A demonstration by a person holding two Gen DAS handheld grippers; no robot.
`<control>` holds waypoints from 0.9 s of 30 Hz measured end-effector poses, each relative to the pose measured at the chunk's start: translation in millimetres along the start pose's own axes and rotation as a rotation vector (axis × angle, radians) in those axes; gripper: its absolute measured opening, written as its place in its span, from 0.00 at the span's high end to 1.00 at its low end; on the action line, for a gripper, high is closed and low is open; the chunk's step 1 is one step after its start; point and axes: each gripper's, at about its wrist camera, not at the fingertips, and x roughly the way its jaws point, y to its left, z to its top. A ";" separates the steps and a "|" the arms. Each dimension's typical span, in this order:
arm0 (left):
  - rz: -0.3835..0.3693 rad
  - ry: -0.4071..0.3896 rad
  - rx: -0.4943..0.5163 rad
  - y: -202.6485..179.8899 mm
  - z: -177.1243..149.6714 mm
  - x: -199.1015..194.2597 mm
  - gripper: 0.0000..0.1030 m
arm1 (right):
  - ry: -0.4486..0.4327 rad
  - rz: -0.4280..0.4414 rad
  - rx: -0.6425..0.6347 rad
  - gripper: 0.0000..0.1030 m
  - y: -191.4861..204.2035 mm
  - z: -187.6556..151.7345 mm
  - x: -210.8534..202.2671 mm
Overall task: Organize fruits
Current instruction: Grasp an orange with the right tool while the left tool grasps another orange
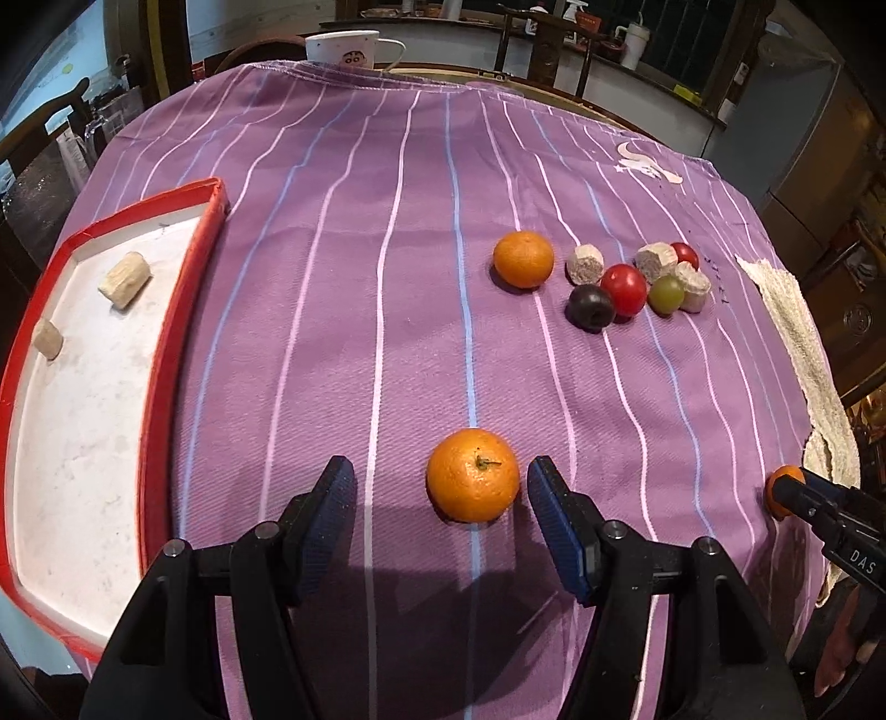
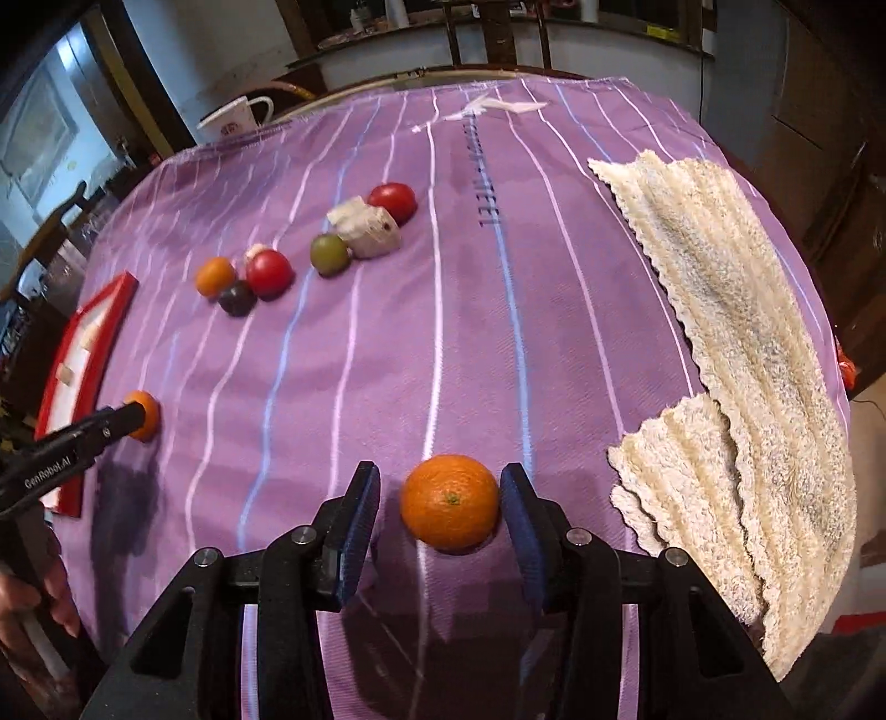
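Observation:
My left gripper (image 1: pixel 440 493) is open, with an orange (image 1: pixel 472 475) on the purple cloth between its fingers, nearer the right finger. My right gripper (image 2: pixel 440 507) is open around a second orange (image 2: pixel 449 503), which touches its right finger. A third orange (image 1: pixel 523 258) lies further back beside a cluster of two red tomatoes (image 1: pixel 624 288), a dark plum (image 1: pixel 591 307), a green grape (image 1: pixel 666 293) and beige cut chunks (image 1: pixel 585 263). A red-rimmed white tray (image 1: pixel 183 310) at the left holds two beige chunks (image 1: pixel 125 279).
A cream towel (image 2: pixel 736 354) lies along the right side of the table. A white mug (image 1: pixel 343 49) stands at the far edge. Chairs and a counter lie beyond the table.

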 end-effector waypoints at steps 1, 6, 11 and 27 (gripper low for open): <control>-0.003 0.003 -0.002 0.5 0.2 2.1 0.37 | -0.001 0.009 0.009 0.52 -2.1 -1.0 1.8; -0.002 0.003 -0.004 2.4 0.2 7.4 0.38 | -0.008 -0.006 -0.005 0.52 0.8 0.9 4.6; -0.005 -0.015 0.017 -1.8 -2.3 7.1 0.48 | -0.003 -0.002 -0.001 0.63 3.4 1.2 6.2; -0.069 -0.031 -0.005 14.4 -0.9 -23.5 0.69 | -0.004 0.031 0.033 0.64 24.8 2.6 -1.0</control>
